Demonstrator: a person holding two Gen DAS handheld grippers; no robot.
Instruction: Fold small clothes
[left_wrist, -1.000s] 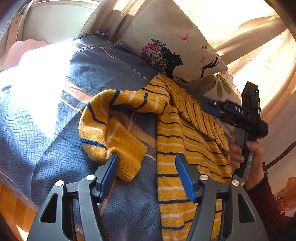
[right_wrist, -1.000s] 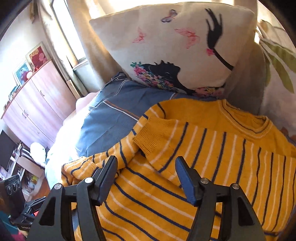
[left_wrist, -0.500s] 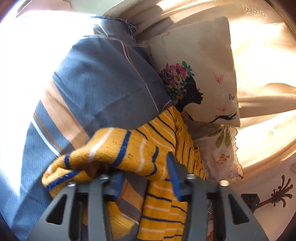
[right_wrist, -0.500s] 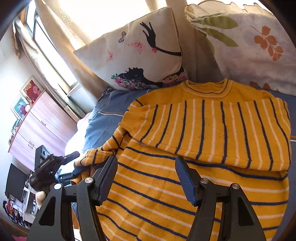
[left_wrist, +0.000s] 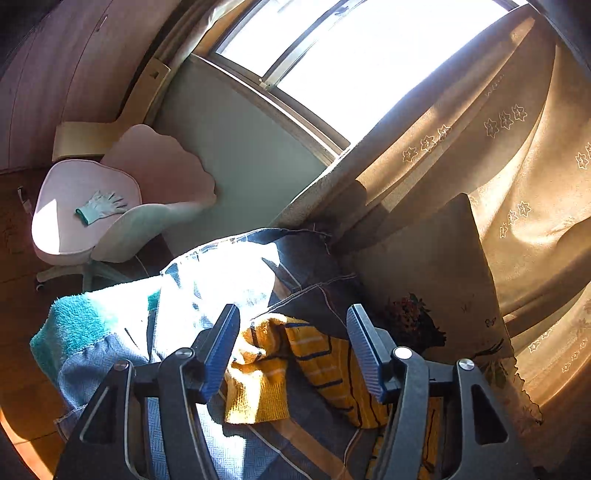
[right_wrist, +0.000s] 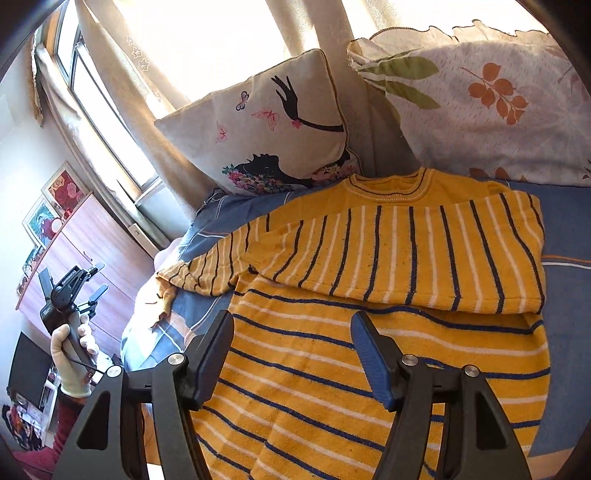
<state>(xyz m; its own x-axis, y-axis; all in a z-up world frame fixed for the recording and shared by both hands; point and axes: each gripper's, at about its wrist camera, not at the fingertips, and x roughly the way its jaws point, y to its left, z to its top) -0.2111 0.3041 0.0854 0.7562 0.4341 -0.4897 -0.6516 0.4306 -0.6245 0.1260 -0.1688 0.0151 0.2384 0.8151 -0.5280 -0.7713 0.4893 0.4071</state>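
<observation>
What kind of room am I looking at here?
Most likely a bedroom at home. A yellow striped sweater lies on a blue bedspread with pillows propped against a curtained window, and a wooden dresser stands alongside.

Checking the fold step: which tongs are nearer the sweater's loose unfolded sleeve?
Left. The left tongs hang open just above the loose sleeve at the bed's edge. The right tongs hover open over the sweater body, away from that sleeve.
</observation>
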